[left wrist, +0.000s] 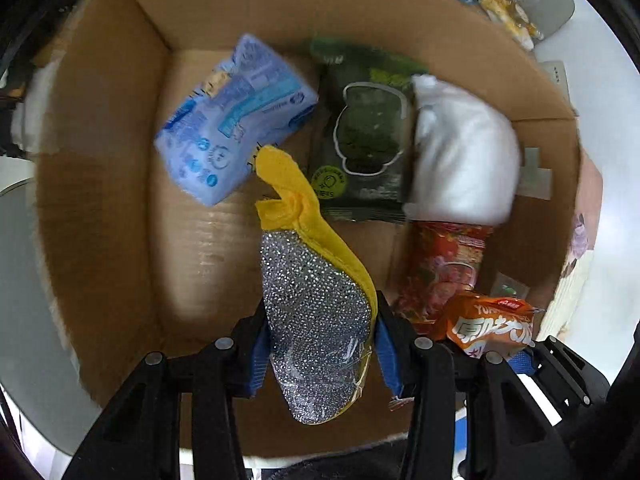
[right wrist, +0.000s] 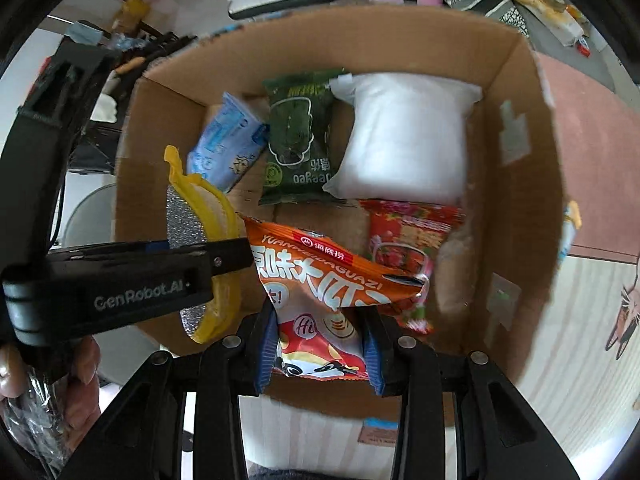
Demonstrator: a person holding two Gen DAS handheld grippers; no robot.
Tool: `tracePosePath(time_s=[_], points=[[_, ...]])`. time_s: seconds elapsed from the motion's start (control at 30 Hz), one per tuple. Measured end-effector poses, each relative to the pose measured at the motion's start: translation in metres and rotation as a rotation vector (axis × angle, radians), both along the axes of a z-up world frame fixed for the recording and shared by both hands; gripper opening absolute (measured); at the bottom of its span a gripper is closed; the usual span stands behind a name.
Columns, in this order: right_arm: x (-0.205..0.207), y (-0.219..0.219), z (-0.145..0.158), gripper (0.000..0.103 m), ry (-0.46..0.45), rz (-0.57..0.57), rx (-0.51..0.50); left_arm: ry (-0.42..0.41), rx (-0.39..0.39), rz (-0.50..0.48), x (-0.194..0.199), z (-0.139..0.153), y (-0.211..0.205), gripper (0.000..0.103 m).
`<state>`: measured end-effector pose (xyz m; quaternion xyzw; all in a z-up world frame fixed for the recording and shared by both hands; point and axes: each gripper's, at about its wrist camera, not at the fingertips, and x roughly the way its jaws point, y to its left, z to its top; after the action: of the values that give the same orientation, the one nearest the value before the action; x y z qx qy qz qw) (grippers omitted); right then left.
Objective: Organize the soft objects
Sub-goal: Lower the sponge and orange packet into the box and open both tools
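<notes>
An open cardboard box [left wrist: 104,200] fills both views. Lying on its floor are a white pillow-like pack [right wrist: 408,140], a blue tissue pack [left wrist: 236,120], a dark green snack packet [right wrist: 298,140] and a red packet [right wrist: 412,240]. Above the box, the left gripper [left wrist: 320,344] is clamped on a silver-and-yellow scouring pad [left wrist: 316,320]; the right gripper [right wrist: 320,344] pinches an orange sunflower-seed bag [right wrist: 320,280].

Silver-speckled, yellow-edged scrubber [left wrist: 316,320]; orange snack bag [right wrist: 316,280]; blue tissue pkt [left wrist: 236,120]; dark green pouch [left wrist: 366,132], prob. seaweed; white bag [left wrist: 460,152]
</notes>
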<state>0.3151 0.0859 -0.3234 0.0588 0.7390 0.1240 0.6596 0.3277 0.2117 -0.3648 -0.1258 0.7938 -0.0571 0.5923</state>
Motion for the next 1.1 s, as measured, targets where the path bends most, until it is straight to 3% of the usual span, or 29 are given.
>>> tracePosePath(time_s=[0.2,0.3,0.33,0.37,0.4,0.43,0.47,0.57,0.63,0.77,0.83,1.1], points=[[0.010,0.017,-0.027,0.039,0.055,-0.006,-0.015,0.071,-0.030,-0.015,0.006,-0.030,0.001,0.045],[0.014,0.020,-0.039,0.041,0.087,-0.014,-0.015,0.126,-0.021,0.025,0.003,-0.042,0.006,0.045],[0.015,0.020,-0.045,0.047,0.104,-0.009,-0.015,0.129,-0.023,0.025,0.002,-0.044,0.006,0.047],[0.015,0.021,-0.047,0.053,0.108,-0.003,-0.014,0.125,-0.021,0.021,0.002,-0.044,0.007,0.059],[0.015,0.021,-0.047,0.069,0.106,0.002,-0.017,0.117,-0.015,0.017,0.002,-0.043,0.008,0.071],[0.015,0.020,-0.046,0.080,0.100,0.005,-0.024,0.098,0.002,0.006,0.002,-0.040,0.008,0.074],[0.015,0.020,-0.044,0.082,0.091,0.011,-0.036,0.086,0.008,0.000,0.004,-0.037,0.008,0.077],[0.013,0.017,-0.039,0.082,0.086,0.013,-0.046,0.052,0.022,0.001,0.005,-0.025,0.008,0.084],[0.011,0.014,-0.033,0.090,0.070,0.014,-0.065,0.017,0.040,0.000,0.004,-0.012,0.008,0.089],[0.006,0.005,-0.016,0.095,0.035,0.009,-0.091,-0.061,0.093,-0.012,-0.006,0.018,0.007,0.096],[0.003,-0.001,-0.006,0.103,0.013,0.003,-0.095,-0.104,0.120,-0.029,-0.014,0.034,0.004,0.101],[-0.021,-0.019,0.049,0.103,-0.129,-0.016,-0.130,-0.271,0.176,-0.021,-0.049,0.101,0.005,0.102]])
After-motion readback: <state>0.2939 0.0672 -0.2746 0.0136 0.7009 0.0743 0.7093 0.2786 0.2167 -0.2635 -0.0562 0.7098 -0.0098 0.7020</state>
